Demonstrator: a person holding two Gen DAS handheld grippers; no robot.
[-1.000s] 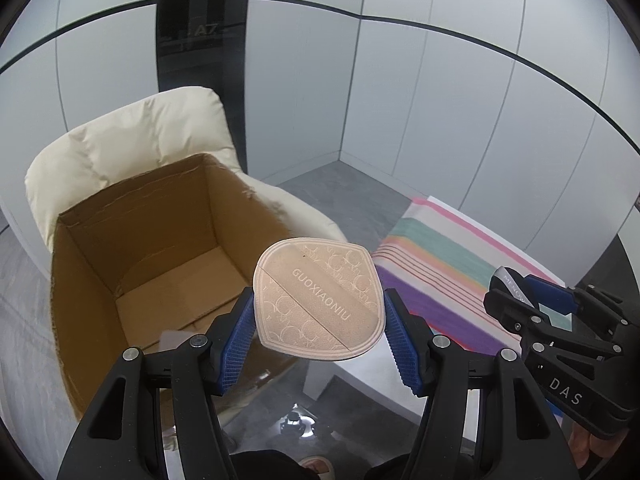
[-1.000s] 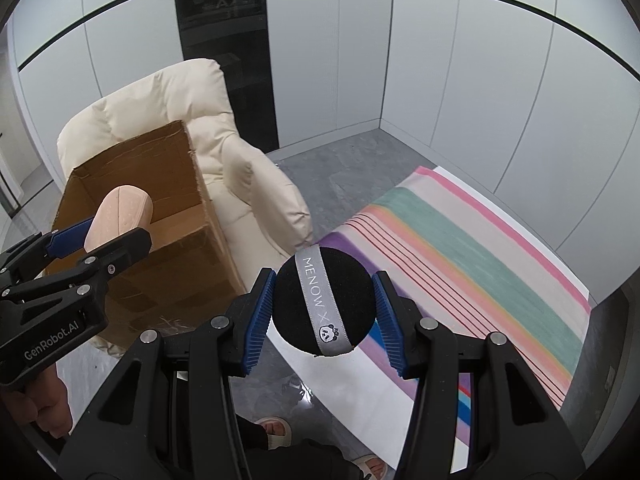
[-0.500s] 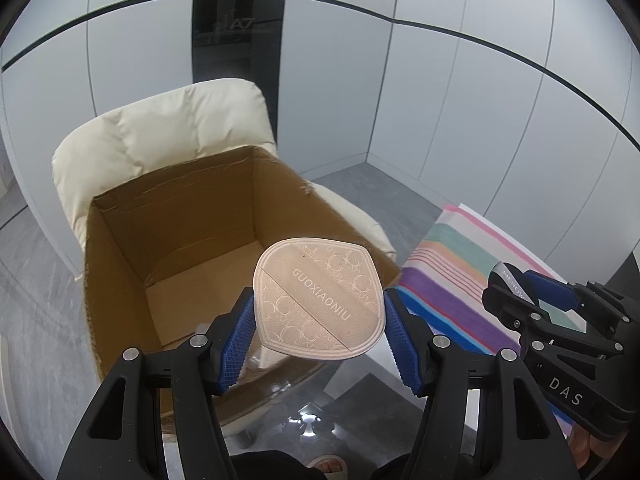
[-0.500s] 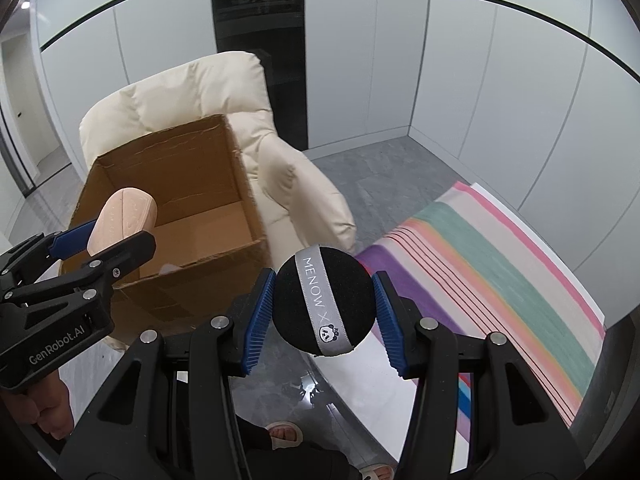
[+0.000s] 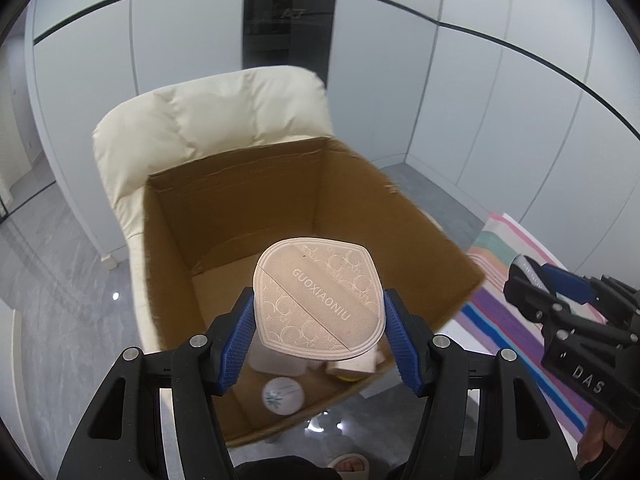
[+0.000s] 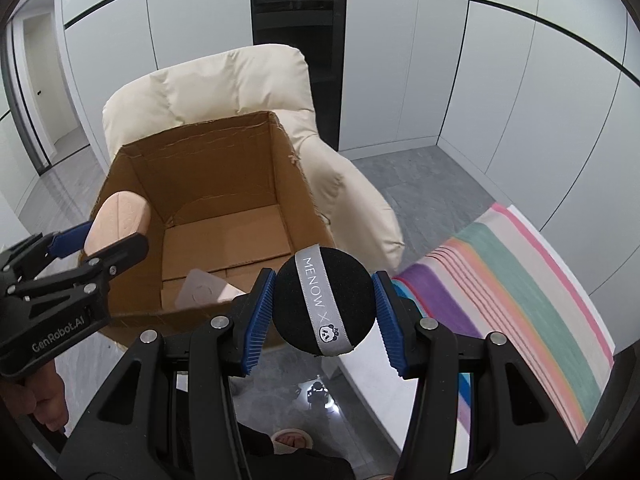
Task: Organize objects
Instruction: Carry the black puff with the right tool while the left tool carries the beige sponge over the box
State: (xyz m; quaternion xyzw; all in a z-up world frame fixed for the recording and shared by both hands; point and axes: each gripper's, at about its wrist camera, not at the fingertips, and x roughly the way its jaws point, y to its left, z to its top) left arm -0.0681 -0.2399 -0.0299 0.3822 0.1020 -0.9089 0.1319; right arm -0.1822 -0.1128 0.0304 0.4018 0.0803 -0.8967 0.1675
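My left gripper (image 5: 320,336) is shut on a beige powder puff (image 5: 320,300) stamped GUOXIAONIU, held over the open cardboard box (image 5: 280,184). My right gripper (image 6: 320,312) is shut on a black round puff (image 6: 324,300) with a grey MENOW ribbon, at the box's (image 6: 208,168) near right corner. In the right wrist view the left gripper (image 6: 92,248) with the beige puff (image 6: 120,220) hangs over the box's left wall. In the left wrist view the right gripper (image 5: 532,284) shows at the right edge.
The box sits on a cream padded armchair (image 5: 216,120). A white round lid (image 5: 282,394) and pale containers (image 5: 276,360) lie in the box. A striped cloth (image 6: 520,280) covers a low surface at right. Grey floor (image 5: 52,300) and white wall panels surround. A person's sandalled foot (image 6: 290,438) is below.
Both grippers have moved left toward the box with their puffs still gripped. The box now lies straight under the left gripper, and the striped cloth has slid to the right.
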